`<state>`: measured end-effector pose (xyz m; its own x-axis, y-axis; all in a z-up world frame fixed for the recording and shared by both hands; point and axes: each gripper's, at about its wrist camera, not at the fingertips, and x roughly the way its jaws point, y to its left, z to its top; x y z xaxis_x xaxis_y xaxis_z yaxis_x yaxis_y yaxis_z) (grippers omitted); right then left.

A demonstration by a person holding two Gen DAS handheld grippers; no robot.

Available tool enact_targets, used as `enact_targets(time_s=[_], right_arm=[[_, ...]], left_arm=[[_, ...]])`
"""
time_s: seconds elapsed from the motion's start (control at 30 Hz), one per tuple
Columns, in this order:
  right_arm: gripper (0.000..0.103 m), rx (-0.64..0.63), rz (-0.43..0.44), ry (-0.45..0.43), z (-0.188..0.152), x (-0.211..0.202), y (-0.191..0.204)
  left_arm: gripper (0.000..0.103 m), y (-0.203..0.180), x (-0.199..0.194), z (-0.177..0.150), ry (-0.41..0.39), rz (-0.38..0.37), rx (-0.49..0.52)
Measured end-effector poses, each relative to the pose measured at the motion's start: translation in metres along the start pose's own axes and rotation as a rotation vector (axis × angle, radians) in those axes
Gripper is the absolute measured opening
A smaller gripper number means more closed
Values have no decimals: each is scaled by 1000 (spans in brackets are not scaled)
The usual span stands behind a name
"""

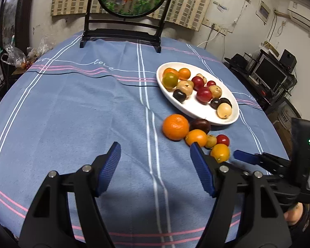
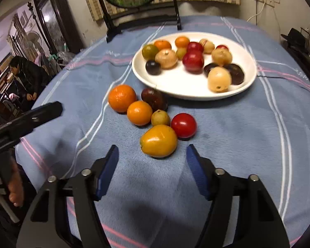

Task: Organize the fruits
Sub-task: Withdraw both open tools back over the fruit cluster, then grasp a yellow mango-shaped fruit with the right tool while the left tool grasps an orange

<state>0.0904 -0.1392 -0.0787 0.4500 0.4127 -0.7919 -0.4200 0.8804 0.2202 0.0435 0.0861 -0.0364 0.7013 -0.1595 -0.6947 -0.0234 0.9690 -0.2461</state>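
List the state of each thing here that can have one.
Left claw: open, empty.
Right claw: open, empty, just short of the yellow fruit.
White plate: loaded with fruit.
Six loose fruits: on the tablecloth, off the plate.

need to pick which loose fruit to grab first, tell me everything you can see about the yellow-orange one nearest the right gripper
The yellow-orange fruit is smooth, glossy and oval, lying on its side on the blue tablecloth, off the white plate. It looks whole, with a small dark stem mark at its left end. It is the nearest of six loose fruits, appearing to touch the red fruit and sitting close below the small tan fruit. The right gripper is open just in front of it, not touching.
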Motion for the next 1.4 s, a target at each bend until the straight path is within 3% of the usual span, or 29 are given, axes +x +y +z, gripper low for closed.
enact_targets(time_s=[0.07, 0.1, 0.17, 0.37, 0.57, 0.73, 0.93, 1.03, 1.07, 1.1, 1.4], right_arm=[[58, 9, -18, 13, 3, 12, 0], [46, 16, -33, 24, 5, 20, -2], [44, 24, -40, 13, 7, 24, -4], [43, -3, -9, 15, -6, 3, 0], [43, 10, -6, 1, -19, -18, -16], [43, 36, 7, -6, -20, -22, -30], [43, 74, 34, 4, -23, -20, -41], [43, 81, 43, 5, -24, -20, -44], [43, 83, 44, 4, -24, -20, -44], [43, 83, 45, 4, -24, -20, -44], [43, 81, 37, -15, -21, -28, -42]], left_arm=[[71, 3, -1, 0, -1, -1, -4], [71, 3, -1, 0, 0, 0, -4], [71, 2, 0, 0, 1, -1, 1], [71, -13, 19, 7, 20, 6, 38], [71, -31, 67, 19, 95, 11, 40], [59, -41, 92, 26, 113, 61, 63], [59, -47, 114, 33, 134, 26, 87], [56, -41, 128, 35, 165, -1, 49], [54, -40, 130, 35, 169, -11, 38], [46, -42, 130, 35, 167, -20, 45], [45, -41, 92, 21, 123, -29, 22]])
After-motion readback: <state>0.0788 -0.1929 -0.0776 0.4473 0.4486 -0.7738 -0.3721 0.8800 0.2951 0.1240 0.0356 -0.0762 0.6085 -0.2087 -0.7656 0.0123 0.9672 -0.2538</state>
